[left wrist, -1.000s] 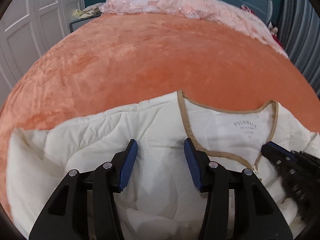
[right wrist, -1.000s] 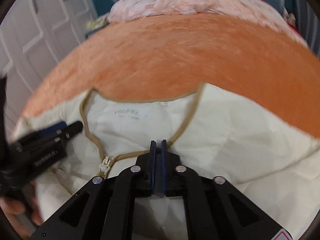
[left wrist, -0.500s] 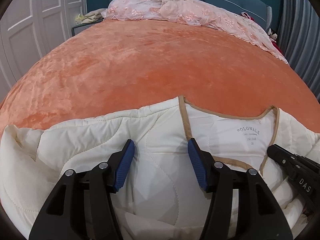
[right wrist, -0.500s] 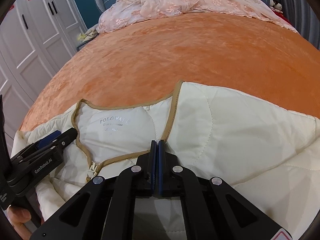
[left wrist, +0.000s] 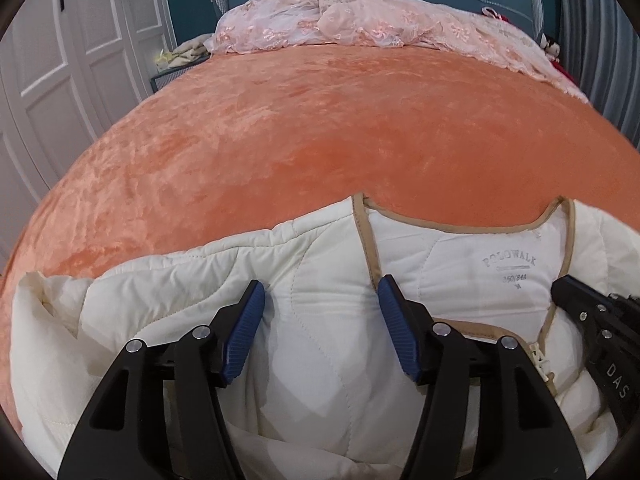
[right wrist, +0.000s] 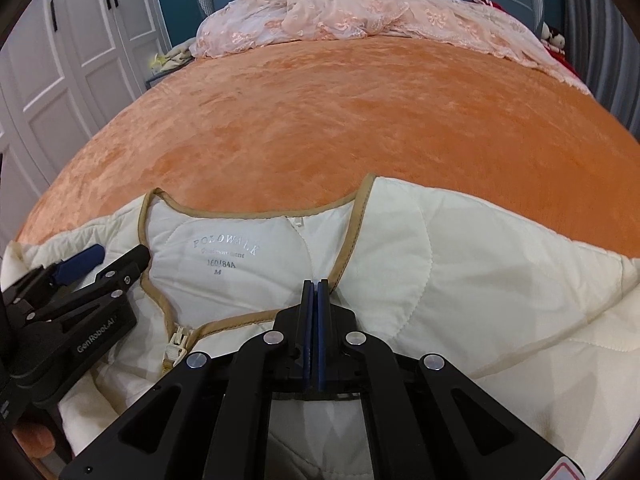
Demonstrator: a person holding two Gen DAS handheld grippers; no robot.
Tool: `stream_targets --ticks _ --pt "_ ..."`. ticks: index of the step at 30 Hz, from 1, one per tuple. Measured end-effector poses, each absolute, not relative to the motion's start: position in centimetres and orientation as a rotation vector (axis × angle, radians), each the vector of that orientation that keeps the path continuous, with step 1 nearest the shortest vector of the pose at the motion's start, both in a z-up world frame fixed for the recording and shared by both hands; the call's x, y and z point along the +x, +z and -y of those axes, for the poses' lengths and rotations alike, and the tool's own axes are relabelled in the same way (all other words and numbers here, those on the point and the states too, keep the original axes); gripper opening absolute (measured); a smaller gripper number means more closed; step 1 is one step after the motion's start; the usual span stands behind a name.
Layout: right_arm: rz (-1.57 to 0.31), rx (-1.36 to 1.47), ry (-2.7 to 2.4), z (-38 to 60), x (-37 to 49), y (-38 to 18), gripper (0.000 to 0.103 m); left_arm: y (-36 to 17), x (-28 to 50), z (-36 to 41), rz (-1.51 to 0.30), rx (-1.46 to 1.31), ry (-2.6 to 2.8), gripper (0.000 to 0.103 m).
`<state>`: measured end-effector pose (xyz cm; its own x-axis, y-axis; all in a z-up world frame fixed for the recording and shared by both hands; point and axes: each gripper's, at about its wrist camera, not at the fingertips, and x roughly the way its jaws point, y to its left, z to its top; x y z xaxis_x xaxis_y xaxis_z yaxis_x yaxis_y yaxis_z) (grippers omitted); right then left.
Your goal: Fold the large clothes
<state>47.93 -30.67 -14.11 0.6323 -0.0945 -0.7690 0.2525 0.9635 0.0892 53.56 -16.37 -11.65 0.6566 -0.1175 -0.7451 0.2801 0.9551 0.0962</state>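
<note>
jacket (left wrist: pixel 320 320) spread at the bed's (left wrist: pixel 320 140) near edge, collar toward headboard | left tongs (left wrist: pixel 320 332) opening over left shoulder panel, nothing gripped | right tongs (right wrist: pixel 316 328) shut at right collar trim, grip on it not discernible

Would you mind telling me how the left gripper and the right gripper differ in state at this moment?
The left gripper has its jaws apart and opening, with the cream quilted jacket lying between the pads but not pinched; the right gripper has its pads pressed together. The left hangs over the jacket's front panel; the right sits at the tan-trimmed neckline. Both have black frames and blue pads.
</note>
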Motion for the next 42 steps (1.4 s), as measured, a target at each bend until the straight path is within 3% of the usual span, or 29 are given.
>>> stream_targets --ticks 3,8,9,11,12,19,26,32,35,36,38,39,40,41,42 --pt "-0.862 0.173 -0.213 30.4 48.1 -14.2 0.000 -11.9 53.5 17.3 -0.809 0.274 -0.190 0.059" --pt "-0.784 0.234 -0.240 31.5 46.8 -12.8 0.000 -11.0 53.7 17.4 -0.796 0.308 -0.088 0.078" --pt "-0.735 0.252 -0.287 32.0 45.7 -11.9 0.004 -10.4 53.5 16.7 -0.798 0.280 -0.088 0.079" --pt "-0.597 0.350 -0.404 34.2 41.0 -8.7 0.031 -8.0 52.5 13.0 -0.802 0.142 -0.015 0.085" --pt "-0.569 0.385 -0.399 34.9 38.9 -7.7 0.038 -6.7 51.4 10.4 -0.803 0.051 -0.015 0.094" --pt "-0.548 0.402 -0.243 36.6 17.5 -3.7 0.067 -4.2 39.6 -3.4 -0.929 -0.127 -0.135 0.095" --pt "-0.728 0.434 -0.336 35.4 0.7 -6.0 0.074 -6.9 26.2 -9.9 -1.117 -0.071 -0.126 0.095" --pt "-0.844 0.590 -0.362 34.9 -4.2 -11.3 0.076 -7.9 20.2 -12.0 -1.131 -0.142 -0.129 0.098" --pt "-0.789 0.653 -0.372 34.6 -4.3 -11.8 0.076 -8.0 19.8 -12.0 -1.151 -0.179 -0.144 0.097" --pt "-0.788 0.684 -0.358 34.5 -4.1 -11.9 0.076 -8.0 20.1 -11.7 -1.163 -0.194 -0.157 0.091" --pt "-0.789 0.735 -0.324 34.8 -2.8 -12.0 0.073 -7.7 20.5 -10.9 -1.183 -0.208 -0.175 0.066" --pt "-0.790 0.736 -0.296 34.7 -2.1 -11.8 0.066 -7.3 20.6 -10.4 -1.187 -0.201 -0.188 0.044" --pt "-0.811 0.727 -0.271 34.6 -1.2 -11.6 0.036 -6.8 20.7 -9.9 -1.194 -0.199 -0.212 0.021" --pt "-0.832 0.718 -0.264 34.4 -0.4 -11.5 0.020 -6.4 20.2 -9.6 -1.193 -0.192 -0.215 0.017" --pt "-0.845 0.697 -0.256 34.2 0.1 -11.0 0.017 -5.3 20.0 -9.4 -1.174 -0.181 -0.223 0.012"
